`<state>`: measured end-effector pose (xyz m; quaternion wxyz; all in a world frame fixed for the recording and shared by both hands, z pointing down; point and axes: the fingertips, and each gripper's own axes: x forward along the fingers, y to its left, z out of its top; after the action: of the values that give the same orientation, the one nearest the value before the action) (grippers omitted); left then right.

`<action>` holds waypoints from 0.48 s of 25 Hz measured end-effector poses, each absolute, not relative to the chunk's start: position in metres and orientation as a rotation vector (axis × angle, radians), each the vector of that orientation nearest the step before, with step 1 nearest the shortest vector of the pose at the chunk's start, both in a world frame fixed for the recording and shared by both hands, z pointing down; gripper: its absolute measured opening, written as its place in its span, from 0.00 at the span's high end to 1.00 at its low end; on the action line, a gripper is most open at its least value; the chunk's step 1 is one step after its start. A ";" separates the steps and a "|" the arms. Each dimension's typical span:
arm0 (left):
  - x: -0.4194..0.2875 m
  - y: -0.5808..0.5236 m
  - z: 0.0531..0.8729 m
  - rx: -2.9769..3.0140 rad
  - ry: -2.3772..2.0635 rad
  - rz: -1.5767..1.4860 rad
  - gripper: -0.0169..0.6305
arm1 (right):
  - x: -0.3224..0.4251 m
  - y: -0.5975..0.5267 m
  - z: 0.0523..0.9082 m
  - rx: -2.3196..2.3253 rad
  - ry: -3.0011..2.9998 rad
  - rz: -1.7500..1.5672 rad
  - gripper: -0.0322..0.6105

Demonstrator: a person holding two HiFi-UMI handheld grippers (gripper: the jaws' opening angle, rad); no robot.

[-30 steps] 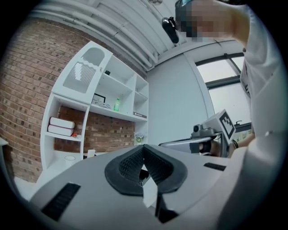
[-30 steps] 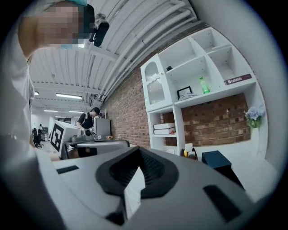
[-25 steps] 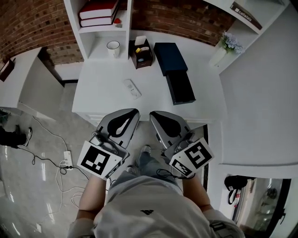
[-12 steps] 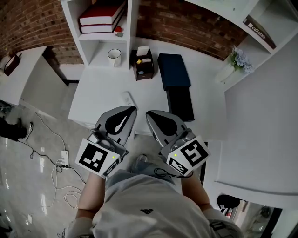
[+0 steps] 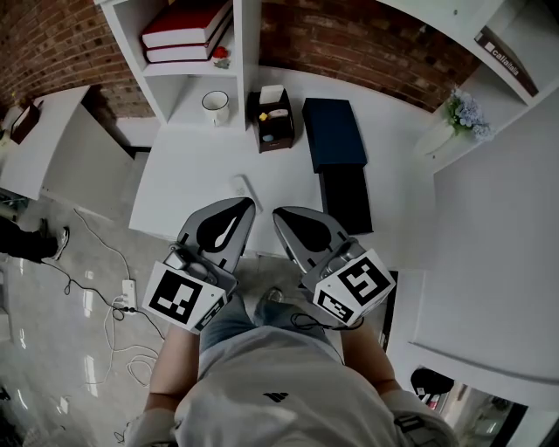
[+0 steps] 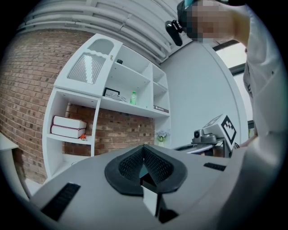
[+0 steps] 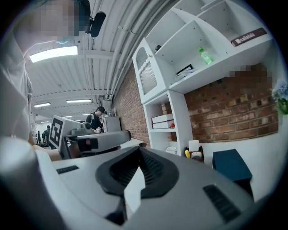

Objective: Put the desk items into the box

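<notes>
On the white desk [image 5: 192, 175] lie a small white remote-like item [image 5: 245, 189], a white mug [image 5: 214, 106], a brown organizer [image 5: 272, 107] with small things in it, a dark blue box [image 5: 336, 133] and a black box [image 5: 347, 199] in front of it. My left gripper [image 5: 238, 208] and right gripper [image 5: 285, 216] hover side by side at the desk's near edge. Both are shut and hold nothing. The left tip sits just short of the white item. In the right gripper view the mug [image 7: 171, 149], organizer [image 7: 194, 153] and blue box [image 7: 230, 164] lie ahead.
A white shelf unit holds red books [image 5: 183, 26] above the mug. A vase of flowers [image 5: 458, 118] stands at the desk's right corner. A side table [image 5: 44, 131] is at the left, and cables with a power strip [image 5: 127, 297] lie on the floor.
Both grippers have come forward to the desk's near edge, and the left one now covers the near end of the white item. Both stayed shut.
</notes>
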<state>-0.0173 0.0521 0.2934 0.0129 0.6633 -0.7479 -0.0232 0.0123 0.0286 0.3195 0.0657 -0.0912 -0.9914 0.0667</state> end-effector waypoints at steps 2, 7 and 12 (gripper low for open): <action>-0.027 0.049 0.296 2.069 -2.310 -0.056 0.96 | 0.004 0.025 0.322 -0.240 -2.988 0.207 0.94; -0.052 0.045 0.301 2.146 -2.247 -0.031 0.96 | -0.021 0.018 0.331 -0.137 -2.972 0.259 0.94; -0.085 0.043 0.304 2.208 -2.138 -0.029 0.96 | -0.052 0.016 0.342 -0.013 -2.935 0.271 0.93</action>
<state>-0.0852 0.0432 0.3038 0.0338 0.7179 -0.6953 -0.0094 -0.0523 0.0165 0.3415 0.0971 -0.0045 -0.9910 0.0916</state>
